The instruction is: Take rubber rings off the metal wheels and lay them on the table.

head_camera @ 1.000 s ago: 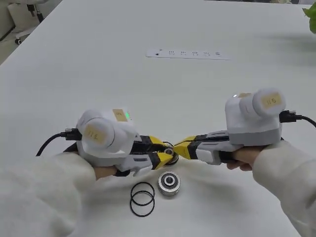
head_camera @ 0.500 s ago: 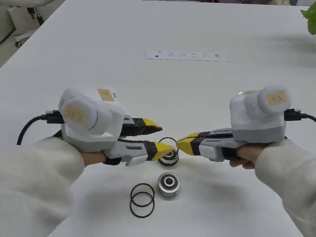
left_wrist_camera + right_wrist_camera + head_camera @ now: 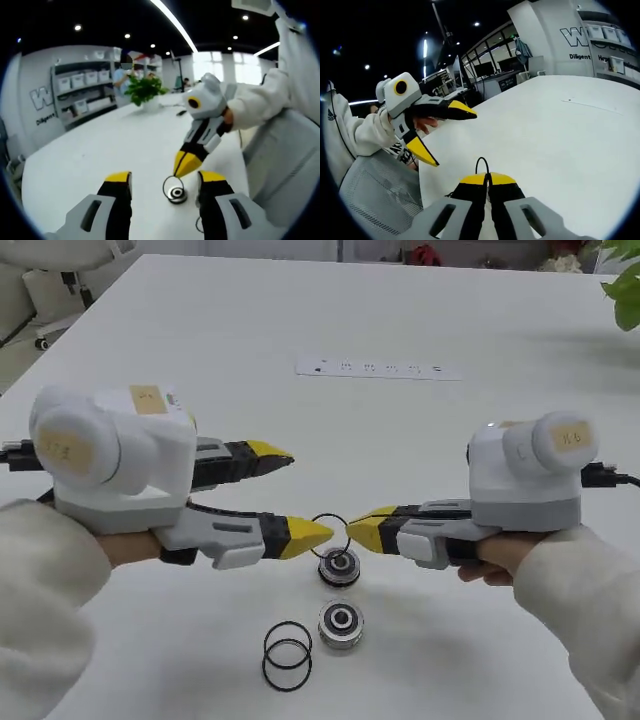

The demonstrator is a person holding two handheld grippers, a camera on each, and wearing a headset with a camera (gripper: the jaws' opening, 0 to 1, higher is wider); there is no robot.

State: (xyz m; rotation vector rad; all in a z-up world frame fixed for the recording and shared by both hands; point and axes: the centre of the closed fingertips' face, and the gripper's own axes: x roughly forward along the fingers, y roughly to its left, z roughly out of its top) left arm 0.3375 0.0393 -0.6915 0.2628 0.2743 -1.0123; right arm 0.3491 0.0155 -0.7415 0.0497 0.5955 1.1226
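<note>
A: What do we log at the far side?
B: We see a white power strip [image 3: 380, 368] lying flat, a plant [image 3: 625, 285] at the right corner and a chair [image 3: 60, 280] at the left.
A: And beyond?
B: We note shelves [image 3: 80, 100] holding bins [image 3: 91, 77], under ceiling lights [image 3: 172, 22].

We had bare tabletop [image 3: 200, 360] all round. Obstacles: two wheels [image 3: 341, 624] and two loose rings [image 3: 287, 655] near us, power strip [image 3: 380, 368] well ahead, one ring [image 3: 328, 516] pinched in the right tongs [image 3: 352, 528].
</note>
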